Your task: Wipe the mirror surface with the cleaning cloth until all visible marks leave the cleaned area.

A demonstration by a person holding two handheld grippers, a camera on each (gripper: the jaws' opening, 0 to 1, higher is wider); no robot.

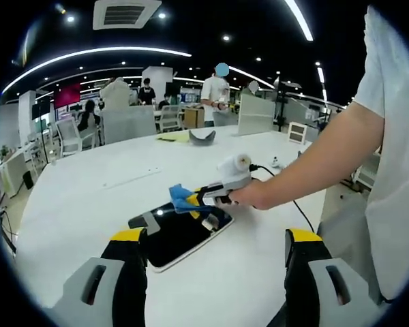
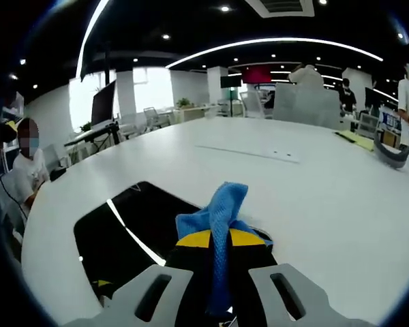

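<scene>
Left gripper view looks along our left gripper, whose two yellow-tipped jaws stand wide apart with nothing between them, hovering above the white table. Between and beyond those jaws lies the mirror — a dark rectangular pane with a pale rim, flat on the table and turned at an angle to us. Over its far edge we see our right gripper, held in a hand, jaws pinched together on the blue cleaning cloth, which hangs just over the glass; we cannot tell whether it touches.

From the right gripper view, the jaws close on the cloth, a bunched blue fold rising between the yellow tips. The mirror spreads to the left and below, reflecting a bright ceiling strip (marks on it are too faint to judge). Farther back, a grey curved object rests on the table.
</scene>
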